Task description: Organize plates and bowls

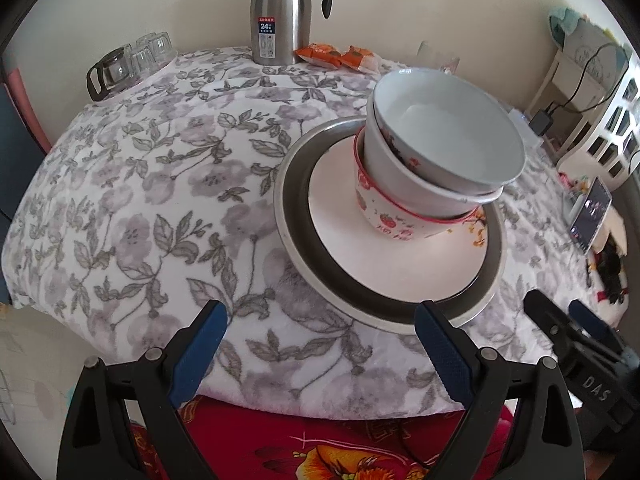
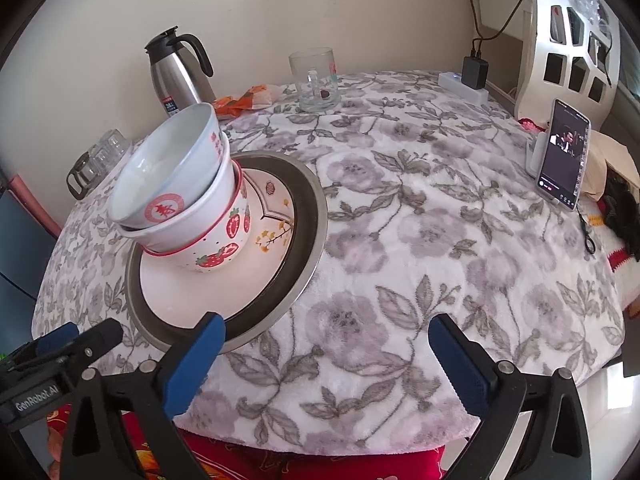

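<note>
A stack of dishes stood on the tabletop (image 1: 120,200), right of centre in the left wrist view and at about nine o'clock of centre in the right wrist view. At its base lay a round metal tray (image 1: 294,216) with a dull grey rim, and inside it a smooth white plate (image 1: 400,264) with a small yellow leaf pattern near one edge. On the plate sat a strawberry-printed bowl (image 2: 218,254) with a red rim. Two white bowls were nested in it; the top bowl (image 1: 448,136), glossy and plain inside, leaned visibly and bore a red round emblem on its outer wall.

The tabletop was covered by a fleecy cloth printed with grey flowers and leaves. Toward twelve o'clock of the stack stood a brushed-steel thermos jug (image 1: 282,12) with a black handle, orange snack packets (image 1: 336,56) beside it, and a clear glass mug (image 2: 316,80). A phone (image 2: 564,156) stood propped at three o'clock in the right wrist view.

The left hand-held gripper (image 1: 320,360) had its blue-padded jaws spread wide over bare cloth at six o'clock of the tray, holding nothing. The right hand-held gripper (image 2: 328,364) was likewise spread wide and empty.
</note>
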`<state>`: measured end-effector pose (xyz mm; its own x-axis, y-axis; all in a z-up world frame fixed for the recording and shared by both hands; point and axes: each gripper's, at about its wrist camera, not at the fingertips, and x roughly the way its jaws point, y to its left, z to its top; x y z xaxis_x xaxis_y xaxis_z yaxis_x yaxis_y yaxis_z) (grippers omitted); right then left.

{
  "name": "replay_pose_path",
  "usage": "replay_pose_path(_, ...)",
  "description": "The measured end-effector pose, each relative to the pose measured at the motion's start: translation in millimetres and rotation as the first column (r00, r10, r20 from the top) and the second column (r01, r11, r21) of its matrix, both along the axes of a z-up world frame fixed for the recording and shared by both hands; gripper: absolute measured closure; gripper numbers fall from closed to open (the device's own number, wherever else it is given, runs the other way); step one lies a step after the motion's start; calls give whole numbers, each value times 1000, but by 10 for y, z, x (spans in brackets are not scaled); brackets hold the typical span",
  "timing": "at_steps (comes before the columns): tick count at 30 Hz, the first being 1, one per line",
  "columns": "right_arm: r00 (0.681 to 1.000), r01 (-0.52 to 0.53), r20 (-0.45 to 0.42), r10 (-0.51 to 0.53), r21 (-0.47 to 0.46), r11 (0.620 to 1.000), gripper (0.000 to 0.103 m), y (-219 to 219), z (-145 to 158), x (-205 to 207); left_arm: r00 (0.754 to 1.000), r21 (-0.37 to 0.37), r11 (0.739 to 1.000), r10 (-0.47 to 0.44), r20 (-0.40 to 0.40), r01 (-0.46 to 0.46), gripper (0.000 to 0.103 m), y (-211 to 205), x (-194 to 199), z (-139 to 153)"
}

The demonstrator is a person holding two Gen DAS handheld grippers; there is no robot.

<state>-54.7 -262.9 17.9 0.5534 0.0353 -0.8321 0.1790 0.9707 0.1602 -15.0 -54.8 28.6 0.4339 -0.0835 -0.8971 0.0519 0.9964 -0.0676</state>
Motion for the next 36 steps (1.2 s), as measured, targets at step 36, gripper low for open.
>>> replay_pose_path(36,999,-24,-23,24,-7,1000,0,5,-67,31,1000,101,995,18,-22,-15,8,-95,-33,-12)
